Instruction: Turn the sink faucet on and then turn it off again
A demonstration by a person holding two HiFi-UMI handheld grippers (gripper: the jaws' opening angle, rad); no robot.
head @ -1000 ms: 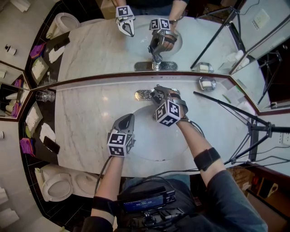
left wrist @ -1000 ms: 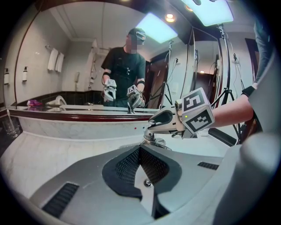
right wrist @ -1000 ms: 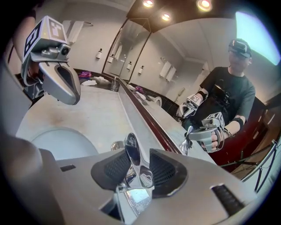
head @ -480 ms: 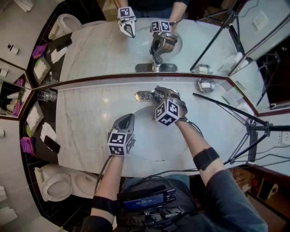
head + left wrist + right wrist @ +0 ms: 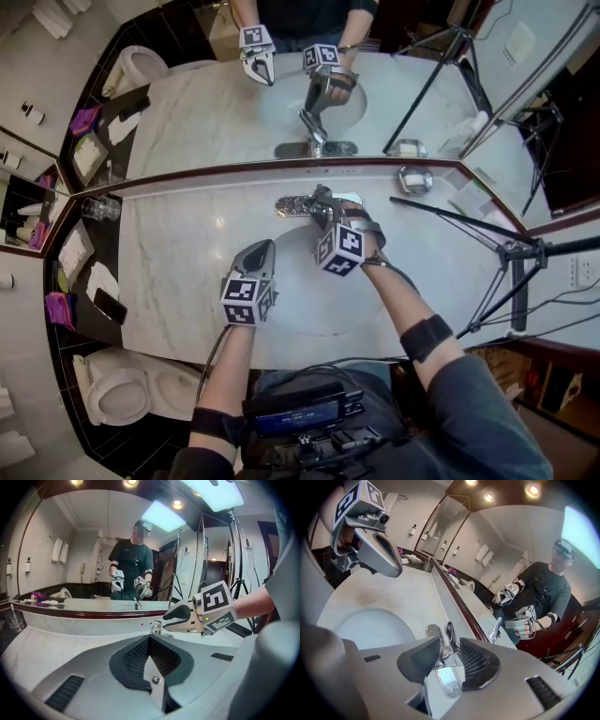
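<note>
A chrome faucet [image 5: 311, 202] stands at the back of the white oval sink [image 5: 309, 286] in a marble counter. My right gripper [image 5: 327, 215] is shut on the faucet's lever handle [image 5: 448, 679], and in the right gripper view the lever lies between the two ribbed pads above the chrome base plate [image 5: 433, 631]. The mirror shows the lever tilted upward. I cannot tell whether water flows. My left gripper [image 5: 266, 246] hangs shut and empty over the sink's left rim. From the left gripper view its closed jaws [image 5: 150, 637] point toward the right gripper [image 5: 180, 616].
A wall mirror [image 5: 216, 103] runs along the back of the counter [image 5: 178, 272]. A glass tumbler [image 5: 100, 208] stands far left and a soap dish [image 5: 415, 179] right of the faucet. A black tripod [image 5: 506, 248] reaches over the right side. A toilet [image 5: 117, 389] sits lower left.
My right gripper has drawn slightly up and toward the basin with the lever in its grip. The left gripper has stayed where it was.
</note>
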